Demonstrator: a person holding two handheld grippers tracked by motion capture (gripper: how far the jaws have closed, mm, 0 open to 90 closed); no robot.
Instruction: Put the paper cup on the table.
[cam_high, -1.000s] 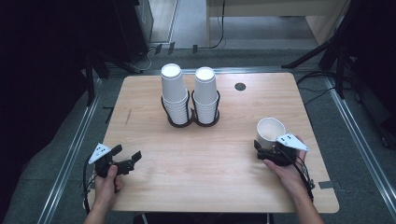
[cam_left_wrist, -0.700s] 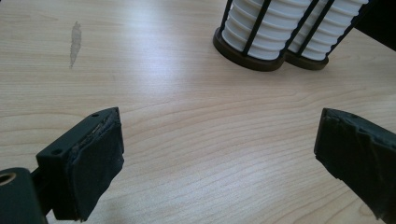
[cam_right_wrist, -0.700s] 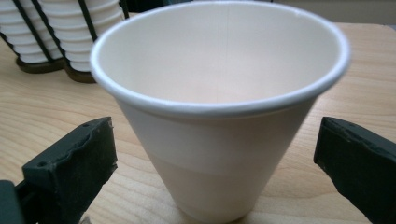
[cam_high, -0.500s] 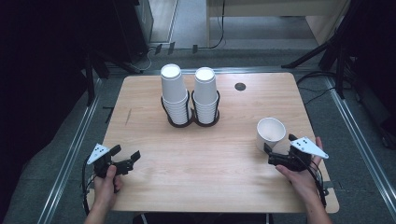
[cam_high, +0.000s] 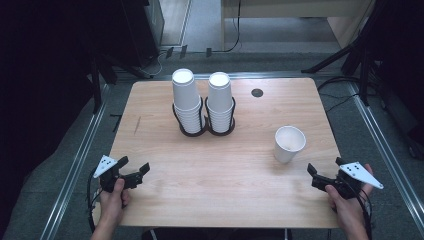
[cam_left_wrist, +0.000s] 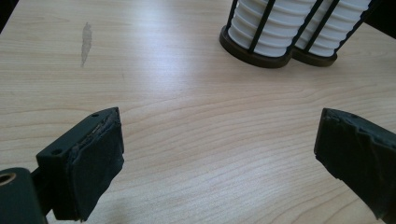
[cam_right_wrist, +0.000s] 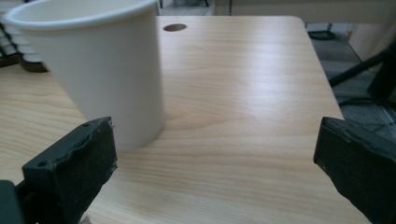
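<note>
Right gripper (cam_high: 322, 176), jaws spread wide and empty, rests low at the table's (cam_high: 240, 200) near right edge, pointing toward the paper cup (cam_high: 289, 144). 1 loose cup stands upright, mouth up, long axis vertical, near the gripper but apart from it; in the right gripper view it (cam_right_wrist: 100, 70) lies ahead of the left-hand jaw. 2 stacks of cups (cam_high: 204, 100) sit side by side in 2 black wire holders (cam_high: 205, 127) at table centre-rear. Left gripper (cam_high: 134, 172), jaws likewise parted and empty, lies at the near left corner, well apart. 1 hand grips each tool from below.
</note>
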